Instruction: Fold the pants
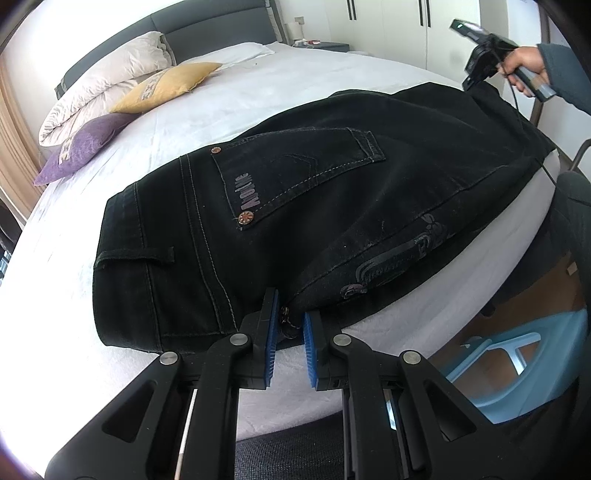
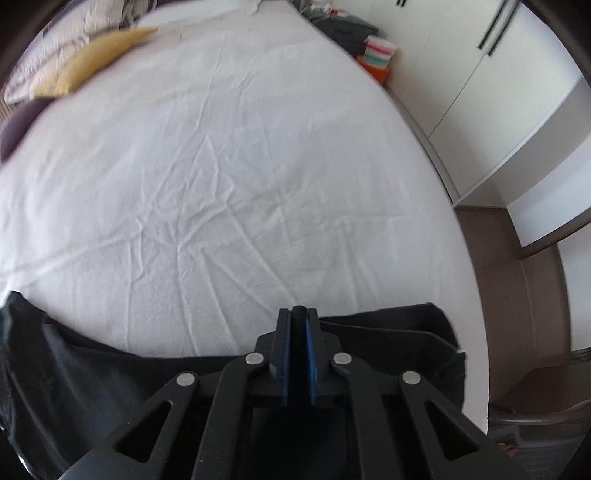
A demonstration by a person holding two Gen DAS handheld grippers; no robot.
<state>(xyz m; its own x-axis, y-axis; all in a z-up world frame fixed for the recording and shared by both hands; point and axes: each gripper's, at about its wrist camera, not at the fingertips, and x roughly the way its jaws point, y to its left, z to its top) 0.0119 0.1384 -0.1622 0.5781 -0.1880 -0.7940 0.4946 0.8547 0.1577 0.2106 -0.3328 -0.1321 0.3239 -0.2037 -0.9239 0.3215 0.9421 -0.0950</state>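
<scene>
Black jeans (image 1: pixel 332 206) lie along the near edge of a white bed (image 1: pixel 221 107), waistband and back pocket toward the left. My left gripper (image 1: pixel 290 306) sits at the waist's near edge with its blue pads slightly apart around a fold of denim with a button. My right gripper (image 2: pixel 298 314) is shut on a fold of the black jeans (image 2: pixel 388 332) at the leg end, held a little above the sheet (image 2: pixel 240 166). In the left wrist view the right gripper (image 1: pixel 476 70) shows at the far end of the jeans, held by a hand.
Pillows (image 1: pixel 110 85), a yellow cushion (image 1: pixel 166 86) and a purple cushion (image 1: pixel 81 147) lie at the headboard. A light blue stool (image 1: pixel 517 354) stands on the floor beside the bed. White wardrobes (image 2: pixel 480 92) and a nightstand (image 2: pixel 343 29) line the far side.
</scene>
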